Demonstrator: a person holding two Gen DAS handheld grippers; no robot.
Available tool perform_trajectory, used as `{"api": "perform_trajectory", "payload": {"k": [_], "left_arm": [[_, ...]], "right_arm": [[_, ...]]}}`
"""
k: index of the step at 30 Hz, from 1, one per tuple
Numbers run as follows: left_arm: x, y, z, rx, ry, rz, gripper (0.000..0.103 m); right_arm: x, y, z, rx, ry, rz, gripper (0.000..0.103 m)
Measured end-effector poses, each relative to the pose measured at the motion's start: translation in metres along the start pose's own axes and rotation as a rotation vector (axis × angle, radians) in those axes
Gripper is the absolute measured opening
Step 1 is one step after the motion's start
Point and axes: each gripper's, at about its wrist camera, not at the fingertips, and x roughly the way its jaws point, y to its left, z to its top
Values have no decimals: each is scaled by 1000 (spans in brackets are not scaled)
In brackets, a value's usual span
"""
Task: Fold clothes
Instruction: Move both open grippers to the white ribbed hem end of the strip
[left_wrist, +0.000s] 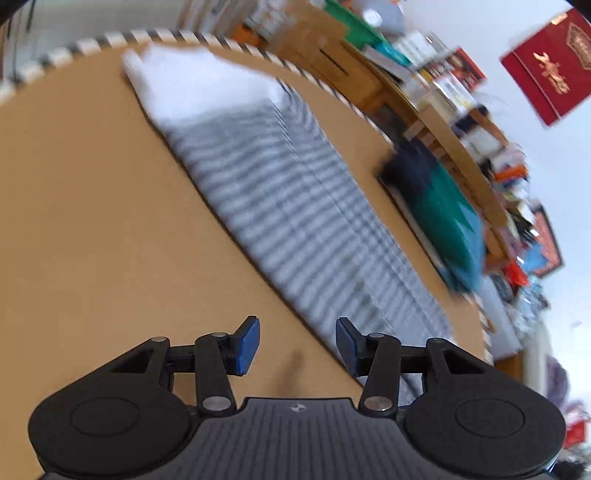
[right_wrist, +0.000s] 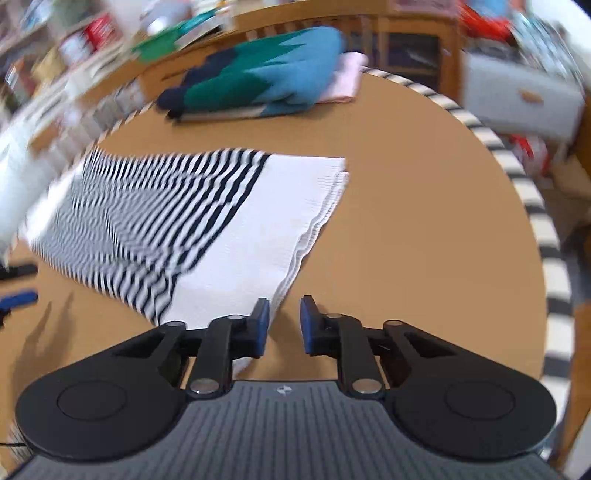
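A: Start at the right gripper. How do the jaws stand?

B: Narrow, a small gap, nothing between the blue pads. They hold nothing. The white hem corner of the striped garment lies just beside its left fingertip, slightly to the left of the gap.

A: And the left gripper?

B: Wider, roughly half open, also empty. Bare table shows under the gap; the garment's near edge passes just behind its right pad.

A: Which way does the garment run from each?

B: It is folded into 1 long band. From the right gripper the long axis goes away and to the left, white end near, stripes far. From the left gripper it runs up and to the left, with the white end at the far side.

A: So each hand sits at 1 end?

B: That is my reading: right at the white hem, left at the striped end. For a fold across the long axis, I judge the right is better placed, since the hem corner is nearly between its jaws.

A: Anything else close?

B: A folded teal and blue garment lies well apart, at the far edge of the table.
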Motion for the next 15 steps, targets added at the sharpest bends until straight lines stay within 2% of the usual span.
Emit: {"api": "perform_trajectory", "payload": {"k": [2, 4, 7, 8, 12, 15], "left_arm": [[0, -17, -30, 7, 37, -34, 51], [3, -32, -55, 24, 74, -67, 51], [12, -53, -85, 32, 117, -108, 52], [15, -59, -94, 28, 125, -113, 52], [25, -78, -124, -26, 97, -63, 54], [31, -92, -140, -84, 22, -2, 54]], "right_arm": [[-4, 9, -5, -129, 16, -17, 19], [-8, 9, -6, -204, 40, -27, 19], [-25, -12, 5, -118, 7, -7, 21], [-28, -18, 13, -124, -8, -3, 21], [-25, -39, 49, -201, -40, 56, 26], [-9, -54, 79, -271, -23, 161, 28]]}}
